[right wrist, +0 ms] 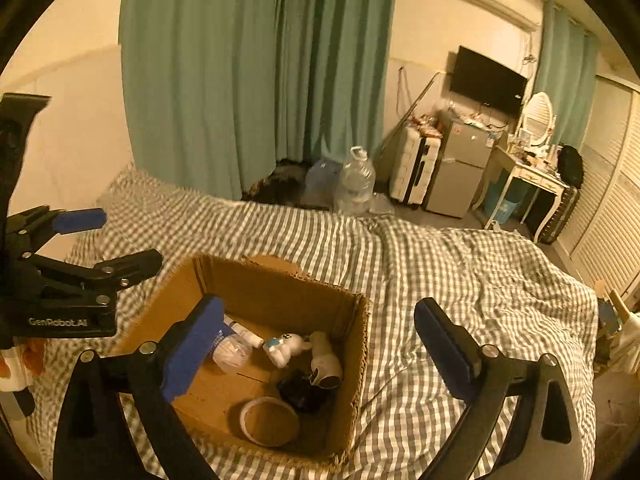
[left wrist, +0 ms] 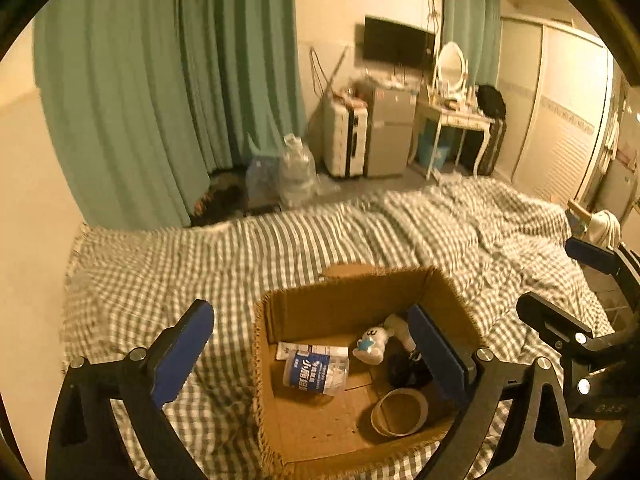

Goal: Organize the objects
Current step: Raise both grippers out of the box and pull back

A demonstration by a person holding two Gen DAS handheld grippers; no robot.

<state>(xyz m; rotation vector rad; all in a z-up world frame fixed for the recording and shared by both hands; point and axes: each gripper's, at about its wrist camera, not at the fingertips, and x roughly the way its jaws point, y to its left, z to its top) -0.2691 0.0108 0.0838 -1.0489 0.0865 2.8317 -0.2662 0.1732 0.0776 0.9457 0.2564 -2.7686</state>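
Note:
An open cardboard box (left wrist: 340,300) (right wrist: 352,344) sits on the checked bed cover. Inside lie a clear jar with a blue label (left wrist: 314,372) (right wrist: 230,350), a small white toy figure (left wrist: 370,346) (right wrist: 284,348), a white device (right wrist: 326,360), a black object (left wrist: 404,368) (right wrist: 300,394) and a tape roll (left wrist: 400,412) (right wrist: 270,420). My left gripper (left wrist: 312,356) is open and empty above the box's left wall; it shows at the left of the right wrist view (right wrist: 104,240). My right gripper (right wrist: 320,352) is open and empty above the box's right wall; it shows at the right of the left wrist view (left wrist: 560,284).
The bed with the grey-white checked cover (left wrist: 200,264) (right wrist: 460,280) spreads all around the box. Beyond it stand green curtains (right wrist: 256,72), water jugs (right wrist: 356,184), a suitcase (right wrist: 412,172), a small fridge (right wrist: 460,168) and a dressing table (right wrist: 528,168).

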